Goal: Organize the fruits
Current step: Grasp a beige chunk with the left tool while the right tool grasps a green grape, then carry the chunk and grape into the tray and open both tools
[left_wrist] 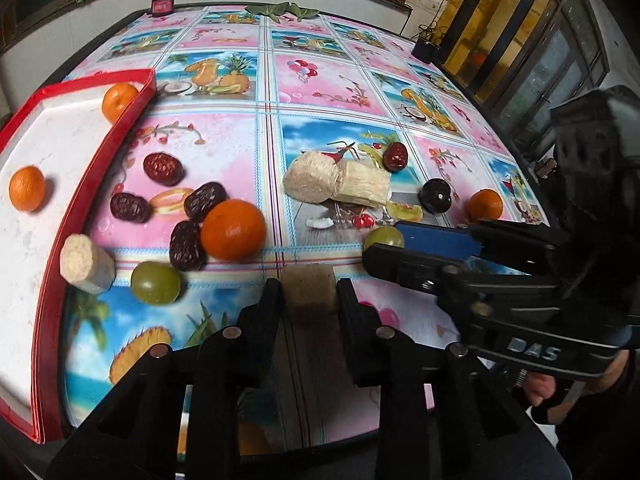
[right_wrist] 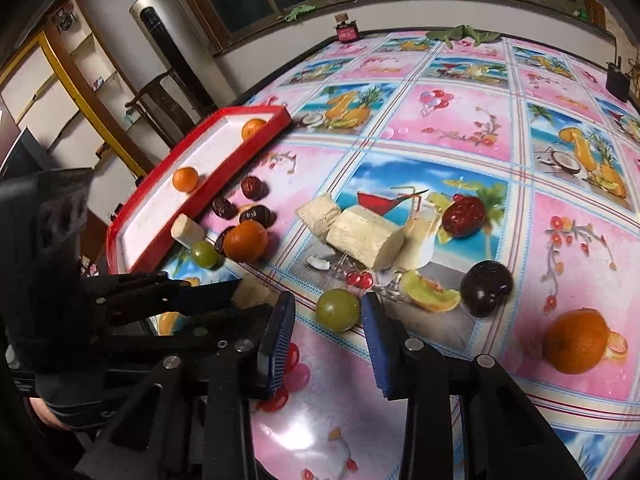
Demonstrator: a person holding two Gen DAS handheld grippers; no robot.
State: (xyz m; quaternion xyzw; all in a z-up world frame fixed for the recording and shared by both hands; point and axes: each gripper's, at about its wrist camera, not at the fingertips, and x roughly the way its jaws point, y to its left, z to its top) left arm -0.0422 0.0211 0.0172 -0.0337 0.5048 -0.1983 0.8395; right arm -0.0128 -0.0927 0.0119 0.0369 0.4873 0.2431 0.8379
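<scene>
My left gripper (left_wrist: 308, 292) is shut on a pale sugarcane piece (left_wrist: 308, 286), held just above the table; it also shows in the right wrist view (right_wrist: 252, 294). My right gripper (right_wrist: 328, 320) is open around a green grape (right_wrist: 337, 309), which sits on the table between its blue pads (right_wrist: 378, 340). A red tray (left_wrist: 100, 152) with a white floor at the left holds two oranges (left_wrist: 27, 188). Loose on the table are an orange (left_wrist: 233, 229), dark red dates (left_wrist: 164, 168), another green grape (left_wrist: 155, 282), sugarcane pieces (left_wrist: 336, 182), a dark plum (right_wrist: 486, 288) and an orange (right_wrist: 576, 346).
One sugarcane piece (left_wrist: 86, 262) leans on the tray's rim. A small red box (left_wrist: 162, 5) and green leaves (left_wrist: 282, 10) lie at the table's far edge. A black box (left_wrist: 424, 50) stands at the far right edge. Shelves and a cabinet stand beyond.
</scene>
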